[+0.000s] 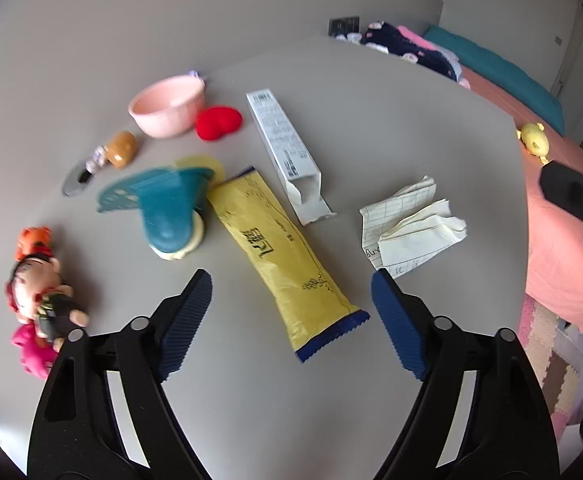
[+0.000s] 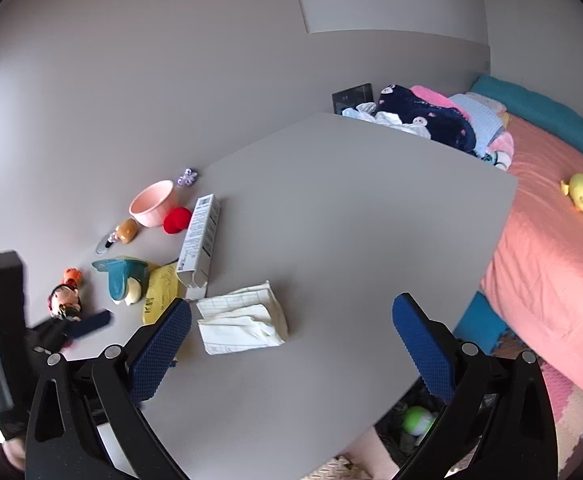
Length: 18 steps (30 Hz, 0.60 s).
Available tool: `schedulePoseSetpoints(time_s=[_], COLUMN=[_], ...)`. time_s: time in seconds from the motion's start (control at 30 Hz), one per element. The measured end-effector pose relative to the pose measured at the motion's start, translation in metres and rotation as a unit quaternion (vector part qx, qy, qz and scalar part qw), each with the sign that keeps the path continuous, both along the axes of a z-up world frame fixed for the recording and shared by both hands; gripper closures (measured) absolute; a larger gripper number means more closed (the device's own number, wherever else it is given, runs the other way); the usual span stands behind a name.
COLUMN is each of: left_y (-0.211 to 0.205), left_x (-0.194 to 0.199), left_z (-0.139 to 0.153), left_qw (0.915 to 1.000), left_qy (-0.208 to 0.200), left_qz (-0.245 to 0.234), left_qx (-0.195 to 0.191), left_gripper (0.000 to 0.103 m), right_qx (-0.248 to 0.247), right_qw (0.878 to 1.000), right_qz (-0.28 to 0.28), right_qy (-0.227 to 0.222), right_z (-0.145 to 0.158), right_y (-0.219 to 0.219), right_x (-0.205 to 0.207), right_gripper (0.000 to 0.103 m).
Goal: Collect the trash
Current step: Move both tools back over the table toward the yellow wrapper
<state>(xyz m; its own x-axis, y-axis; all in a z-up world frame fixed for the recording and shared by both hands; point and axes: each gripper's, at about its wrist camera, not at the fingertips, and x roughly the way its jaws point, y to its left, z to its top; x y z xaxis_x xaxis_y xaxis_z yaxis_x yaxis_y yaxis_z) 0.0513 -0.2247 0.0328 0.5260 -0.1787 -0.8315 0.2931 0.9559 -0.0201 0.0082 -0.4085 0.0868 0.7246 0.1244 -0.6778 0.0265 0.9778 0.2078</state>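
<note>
Wrapper (image 1: 287,256) lies between the spread left gripper (image 1: 291,292) fingers.

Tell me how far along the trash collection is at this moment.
Nothing looks collected yet. The yellow wrapper, the opened white box and the crumpled paper all lie on the grey table. In hand: nothing; the left tongs are open around the wrapper's end, the right tongs open near the paper. All three pickups remain.

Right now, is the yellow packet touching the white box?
Apart. The left wrist view shows bare table between the yellow packet and the white box along their whole facing sides.
</note>
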Motion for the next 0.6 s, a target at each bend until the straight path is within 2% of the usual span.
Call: schedulePoseSetpoints(time_s=[0.07, 0.13, 0.23, 0.4, 0.5, 0.6], left_y=[-0.003, -0.002, -0.002, 0.003, 0.008, 0.018], left_x=[0.005, 0.012, 0.019, 0.022, 0.017, 0.014], left_z=[-0.007, -0.015, -0.024, -0.027, -0.027, -0.022], left_qw=[0.9999, 0.9996, 0.9993, 0.9996, 0.9997, 0.9998], left_qy=[0.011, 0.022, 0.029, 0.011, -0.003, -0.010], left_qz=[0.004, 0.013, 0.022, 0.026, 0.021, 0.014], left_qx=[0.000, -0.006, -0.010, -0.002, 0.010, 0.005], left_gripper=[0.036, 0.049, 0.060, 0.069, 0.070, 0.070], right_qx=[0.003, 0.002, -0.002, -0.005, -0.014, -0.037], right_qw=[1.000, 1.000, 1.000, 0.999, 0.998, 0.996], right_qz=[0.002, 0.006, 0.019, 0.029, 0.027, 0.029], right_qy=[0.003, 0.006, 0.017, 0.044, 0.058, 0.073], right_z=[-0.003, -0.006, -0.014, -0.035, -0.048, -0.061], right_y=[0.001, 0.005, 0.014, 0.027, 0.034, 0.043], right_x=[0.004, 0.007, 0.013, 0.027, 0.035, 0.041], right_gripper=[0.003, 0.004, 0.007, 0.014, 0.023, 0.030])
